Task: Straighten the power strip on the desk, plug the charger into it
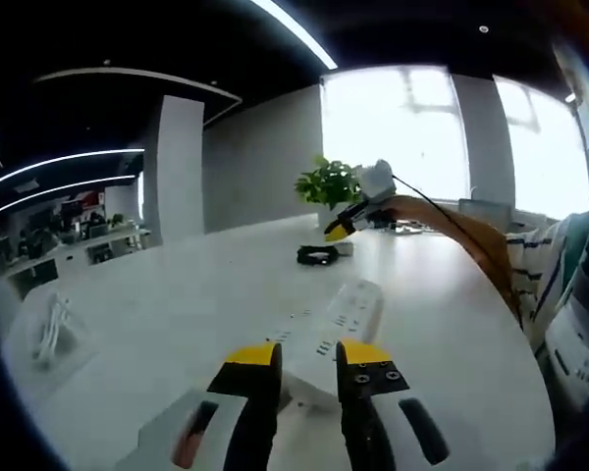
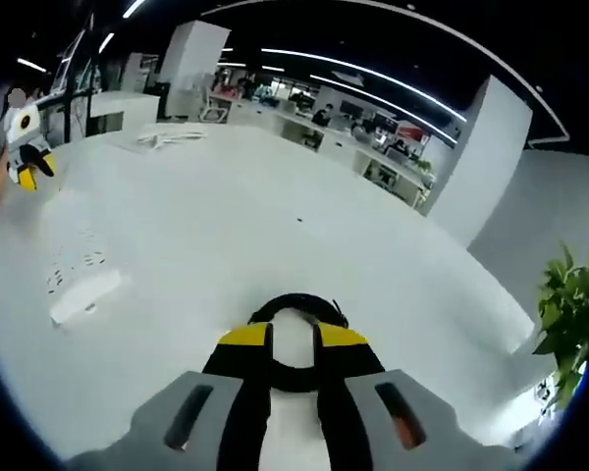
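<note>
In the left gripper view, the left gripper [image 1: 308, 355], its yellow-tipped black fingers [image 1: 253, 355] parted with nothing between them, hangs just over the near end of the long white plastic power strip [image 1: 342, 319], which lies slantwise on the broad white counter [image 1: 177, 294]. The straightening looks to be the step in hand: the next move probably calls for closing on or nudging that near end so the strip swings square.

Beyond the strip's far end, this view shows the small black looped charger cable [image 1: 317, 255], with the right gripper [image 1: 346, 228] held above it and a green potted plant [image 1: 327, 183] behind.

The right gripper view gives the close reading: the right gripper [image 2: 294, 336] is released, its fingers [image 2: 243, 337] straddling a white piece ringed by the black cable [image 2: 296, 339], likely the charger, but not pinching it. Left of it lies the power strip [image 2: 79, 280], well apart, its sockets visible, and farther off the left gripper [image 2: 26, 162]. The plant [image 2: 574, 304] stands at the right.
</note>
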Demonstrator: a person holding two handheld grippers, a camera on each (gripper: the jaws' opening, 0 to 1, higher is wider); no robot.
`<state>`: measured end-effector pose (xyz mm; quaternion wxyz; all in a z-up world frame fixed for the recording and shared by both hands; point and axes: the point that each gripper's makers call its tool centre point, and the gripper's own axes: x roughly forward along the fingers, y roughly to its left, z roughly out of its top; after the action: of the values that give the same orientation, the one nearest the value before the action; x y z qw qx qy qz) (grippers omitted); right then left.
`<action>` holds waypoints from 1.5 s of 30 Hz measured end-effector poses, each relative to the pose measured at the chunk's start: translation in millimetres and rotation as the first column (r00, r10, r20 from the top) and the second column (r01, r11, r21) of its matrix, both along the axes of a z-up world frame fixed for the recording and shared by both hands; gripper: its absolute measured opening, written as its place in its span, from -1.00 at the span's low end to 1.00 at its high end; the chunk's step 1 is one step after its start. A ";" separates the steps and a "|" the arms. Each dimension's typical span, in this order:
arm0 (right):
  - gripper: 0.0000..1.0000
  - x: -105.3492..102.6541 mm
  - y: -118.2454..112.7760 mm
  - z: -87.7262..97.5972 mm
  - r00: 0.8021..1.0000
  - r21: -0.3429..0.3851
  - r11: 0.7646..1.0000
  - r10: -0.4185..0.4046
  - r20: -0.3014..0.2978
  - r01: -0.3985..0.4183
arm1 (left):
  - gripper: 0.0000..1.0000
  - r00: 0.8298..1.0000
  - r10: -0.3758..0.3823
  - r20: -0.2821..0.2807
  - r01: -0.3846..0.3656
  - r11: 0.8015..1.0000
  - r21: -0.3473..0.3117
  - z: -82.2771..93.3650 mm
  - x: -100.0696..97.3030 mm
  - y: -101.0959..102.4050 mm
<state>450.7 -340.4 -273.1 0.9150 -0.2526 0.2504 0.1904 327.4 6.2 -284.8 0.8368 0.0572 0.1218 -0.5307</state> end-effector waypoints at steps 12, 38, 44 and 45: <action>-0.69 26.7 -18.3 -25.2 0.993 -0.087 0.996 -0.032 -0.118 0.022 | -0.56 1.000 0.007 -0.010 -0.007 1.000 0.003 -1.8 3.4 3.8; -0.69 52.4 -44.8 -50.2 0.980 0.013 0.997 -0.074 -0.183 0.078 | -0.55 1.000 -0.004 -0.021 0.004 1.000 0.028 -11.5 2.8 0.8; -0.71 49.6 -39.1 -52.3 0.981 0.037 0.997 -0.064 -0.184 0.071 | -0.55 1.000 0.002 -0.026 -0.001 1.000 0.028 -13.0 4.0 1.7; -0.72 49.6 -38.4 -52.6 0.981 0.037 0.997 -0.062 -0.185 0.070 | -0.55 1.000 0.001 -0.025 -0.001 1.000 0.028 -13.0 3.8 1.5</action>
<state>500.3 -378.8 -325.6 0.8992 -0.2057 0.3377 0.1876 331.2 7.7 -297.8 0.8346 0.0622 0.1399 -0.5292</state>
